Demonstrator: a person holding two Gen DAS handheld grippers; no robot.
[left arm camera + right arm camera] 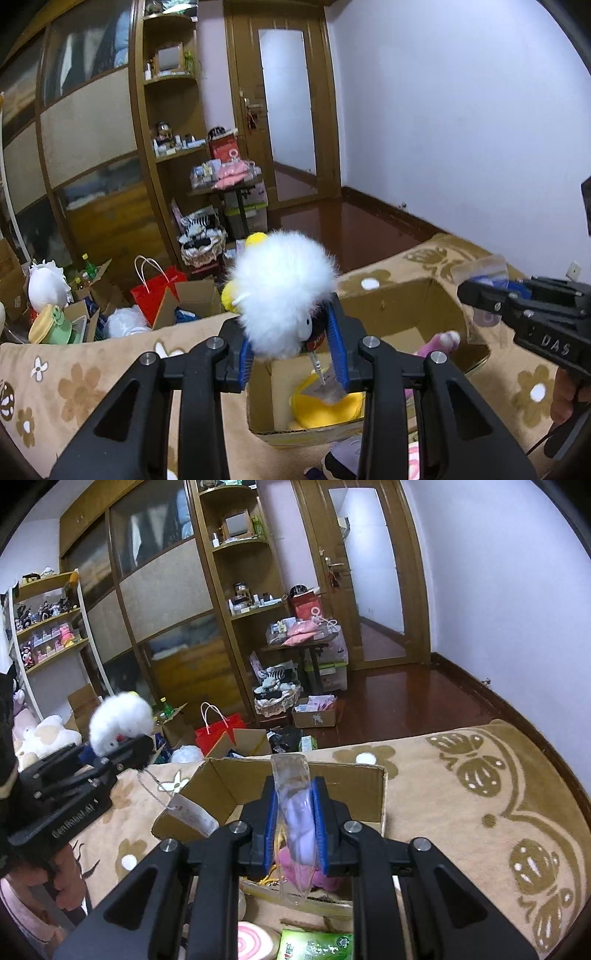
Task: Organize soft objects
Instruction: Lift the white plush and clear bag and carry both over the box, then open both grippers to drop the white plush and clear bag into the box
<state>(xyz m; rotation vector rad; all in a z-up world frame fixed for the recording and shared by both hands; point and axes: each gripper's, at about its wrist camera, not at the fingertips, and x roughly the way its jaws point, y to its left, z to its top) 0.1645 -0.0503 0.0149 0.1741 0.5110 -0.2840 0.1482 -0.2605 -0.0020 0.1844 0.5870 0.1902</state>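
Note:
My left gripper (291,332) is shut on a fluffy white plush toy (282,295) with a hanging paper tag (327,387), held above the open cardboard box (391,306). It also shows in the right wrist view (118,720). My right gripper (295,816) is shut on a clear plastic bag with a pale purple soft item (299,812), over the same box (295,775). It shows in the left wrist view at right (484,295). Inside the box lie a yellow plush (321,406) and a pink plush (295,867).
The box sits on a beige flower-patterned blanket (461,812). A pink swirl cushion (255,941) and a green packet (317,945) lie near me. Beyond the bed are a red bag (218,731), boxes, shelves and a wooden door (288,103).

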